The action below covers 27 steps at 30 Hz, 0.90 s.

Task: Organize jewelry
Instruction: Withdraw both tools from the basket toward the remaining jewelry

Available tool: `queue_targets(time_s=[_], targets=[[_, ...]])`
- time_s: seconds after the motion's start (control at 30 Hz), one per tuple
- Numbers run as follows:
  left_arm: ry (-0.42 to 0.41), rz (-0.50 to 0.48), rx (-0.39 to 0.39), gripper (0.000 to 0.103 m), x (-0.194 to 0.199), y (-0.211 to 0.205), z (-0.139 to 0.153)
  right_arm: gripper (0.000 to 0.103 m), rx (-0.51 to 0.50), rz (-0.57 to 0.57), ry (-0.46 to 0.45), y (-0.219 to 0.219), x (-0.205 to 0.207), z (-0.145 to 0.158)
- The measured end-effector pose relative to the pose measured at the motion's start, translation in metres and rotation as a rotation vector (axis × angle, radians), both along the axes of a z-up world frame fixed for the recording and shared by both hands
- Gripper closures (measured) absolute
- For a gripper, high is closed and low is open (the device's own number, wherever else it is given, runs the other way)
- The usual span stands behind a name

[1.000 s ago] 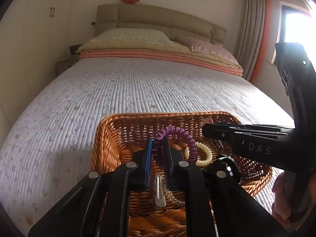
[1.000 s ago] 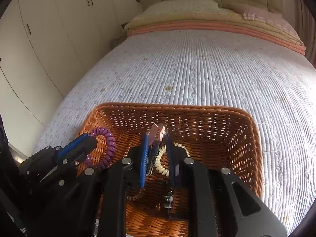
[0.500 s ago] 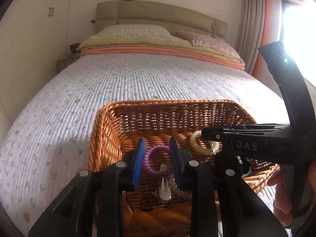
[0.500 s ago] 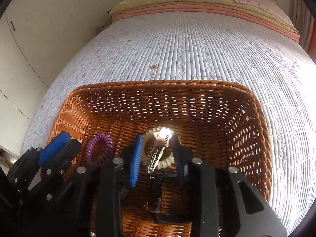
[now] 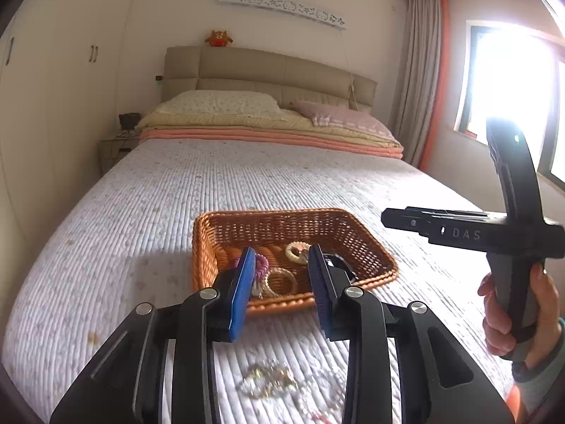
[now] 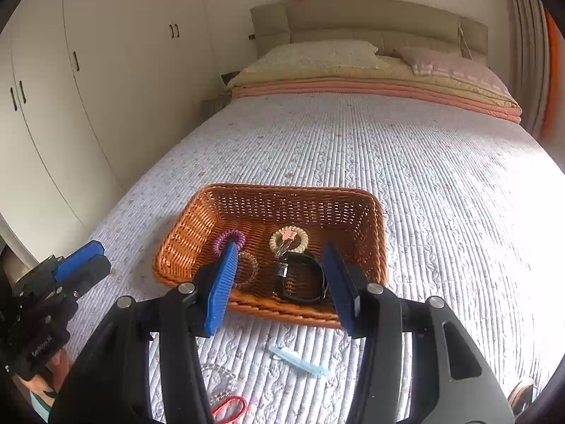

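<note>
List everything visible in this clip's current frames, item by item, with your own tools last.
basket: 1, orange-brown wicker, on the bed
purple coil band: 1, in basket, left
cream bead ring: 1, with a pink clip, basket middle
clear coil band: 1, basket front left
black watch: 1, basket front
blue clip: 1, pale blue, bed in front of basket
red band: 1, bed, near edge
gold chain pile: 1, bed, blurred
bed: 1, white quilt
left tool: blue pads, open, empty
right tool: blue pads, open, empty

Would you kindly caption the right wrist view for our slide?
Open right gripper above the orange wicker basket holding a purple spiral band, cream bead ring and black watch.
</note>
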State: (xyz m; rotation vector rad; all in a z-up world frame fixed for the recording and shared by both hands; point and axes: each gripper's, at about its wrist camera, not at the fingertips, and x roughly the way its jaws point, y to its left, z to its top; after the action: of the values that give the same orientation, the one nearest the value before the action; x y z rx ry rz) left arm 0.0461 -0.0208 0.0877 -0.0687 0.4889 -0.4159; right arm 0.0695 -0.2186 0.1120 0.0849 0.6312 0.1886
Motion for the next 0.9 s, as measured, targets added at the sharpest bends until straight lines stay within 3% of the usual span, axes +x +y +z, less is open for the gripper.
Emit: queue_targets(time_s=[0.13,0.33,0.63,0.9], targets=[[0.023,0.022,-0.006,0.073,-0.024,0.013,-0.005,0.056,-0.004,-0.003,-0.019,-0.003,-0.035,-0.014],[0.135,0.055,-0.003,0.073,-0.034,0.031,-0.046,0.056,0.041,0.042,0.056,0.016,-0.062,-0.059],[0.289,0.044,0.027,0.073,-0.023,0.046,-0.106,0.066,0.089,0.063,0.175,0.039,-0.057,-0.124],[0.382,-0.014,0.007,0.073,0.015,0.045,-0.125,0.070,0.078,0.078,0.180,0.045,-0.048,-0.143]])
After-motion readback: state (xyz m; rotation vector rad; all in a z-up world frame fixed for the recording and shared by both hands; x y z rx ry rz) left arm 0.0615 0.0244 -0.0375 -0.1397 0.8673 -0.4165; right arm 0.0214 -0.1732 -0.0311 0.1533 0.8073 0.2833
